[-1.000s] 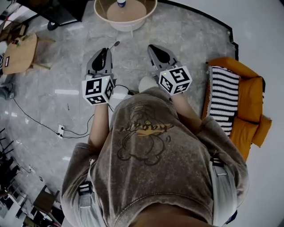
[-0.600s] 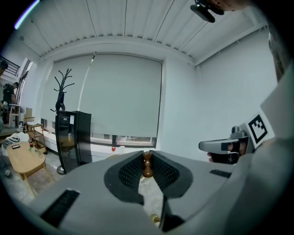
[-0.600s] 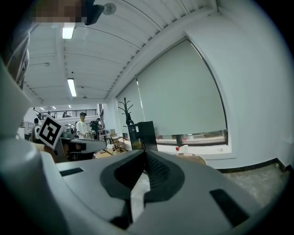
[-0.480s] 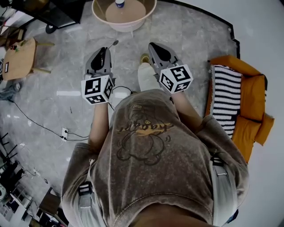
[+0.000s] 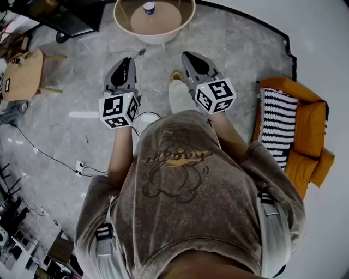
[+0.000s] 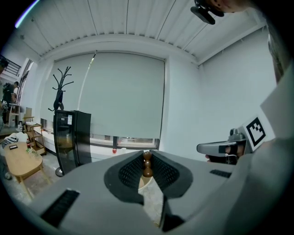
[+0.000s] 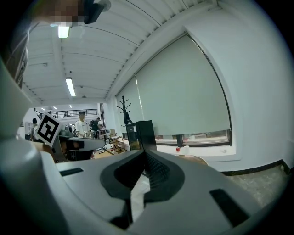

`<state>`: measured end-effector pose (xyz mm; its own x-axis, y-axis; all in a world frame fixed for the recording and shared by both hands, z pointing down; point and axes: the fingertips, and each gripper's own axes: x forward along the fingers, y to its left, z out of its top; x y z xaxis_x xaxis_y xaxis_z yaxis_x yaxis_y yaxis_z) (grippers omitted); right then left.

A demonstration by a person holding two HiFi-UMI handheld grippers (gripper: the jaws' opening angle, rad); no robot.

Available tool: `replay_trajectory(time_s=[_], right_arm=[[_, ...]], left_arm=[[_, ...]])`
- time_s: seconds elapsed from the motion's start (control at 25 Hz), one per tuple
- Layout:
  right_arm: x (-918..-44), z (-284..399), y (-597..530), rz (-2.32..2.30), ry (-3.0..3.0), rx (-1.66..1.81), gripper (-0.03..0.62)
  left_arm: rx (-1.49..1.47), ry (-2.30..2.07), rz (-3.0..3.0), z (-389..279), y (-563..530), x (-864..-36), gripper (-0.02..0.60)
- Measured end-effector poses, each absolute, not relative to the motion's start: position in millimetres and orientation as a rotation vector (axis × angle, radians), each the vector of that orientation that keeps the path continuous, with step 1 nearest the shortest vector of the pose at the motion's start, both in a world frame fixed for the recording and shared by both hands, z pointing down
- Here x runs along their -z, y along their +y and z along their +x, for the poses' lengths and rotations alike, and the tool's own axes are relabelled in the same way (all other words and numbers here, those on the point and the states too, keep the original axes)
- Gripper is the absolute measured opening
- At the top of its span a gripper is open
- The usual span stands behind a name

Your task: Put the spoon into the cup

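We stand on the grey marble floor, short of the near edge of the round beige tabletop (image 5: pixel 166 24). The task has not reached the cup yet. The small white cup with a blue top (image 5: pixel 149 7) stands alone on that tabletop, toward its far edge and a little left of its middle.

The slim spoon with a dark brown beaded handle (image 6: pixel 147 169) is in the left gripper (image 6: pixel 147 158). Its fingers (image 6: pixel 126 172) are clamped on the handle, with only a narrow gap between them. In the head view the free end of the spoon (image 5: pixel 140 53) sticks out ahead of the left gripper (image 5: pixel 130 60), over the floor and well apart from the cup. We judge that it is held by the handle and aimed forward so the free end can go into the cup first. That end is too small for us to say whether it is the bowl.

The right gripper (image 7: pixel 144 153) has its fingers together with nothing between them. It hangs beside the left, and we take it to be a spare hand, perhaps to steady the cup.

The next move calls for stepping closer and bringing the spoon over the cup's mouth. The light cup could tip if it is knocked.
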<state>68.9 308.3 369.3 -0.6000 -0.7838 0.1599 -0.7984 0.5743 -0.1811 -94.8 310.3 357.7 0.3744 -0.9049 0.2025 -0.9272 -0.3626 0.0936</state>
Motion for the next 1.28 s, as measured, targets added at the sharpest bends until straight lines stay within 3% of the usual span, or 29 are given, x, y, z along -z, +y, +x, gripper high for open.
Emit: replay_trajectory(time_s=[1.28], right_arm=[[-352,96,77,1.215,-2.774,-0.376,0.018]], left_arm=[[-0.143,-1.722,2.368,-55,89,-337,0.049]])
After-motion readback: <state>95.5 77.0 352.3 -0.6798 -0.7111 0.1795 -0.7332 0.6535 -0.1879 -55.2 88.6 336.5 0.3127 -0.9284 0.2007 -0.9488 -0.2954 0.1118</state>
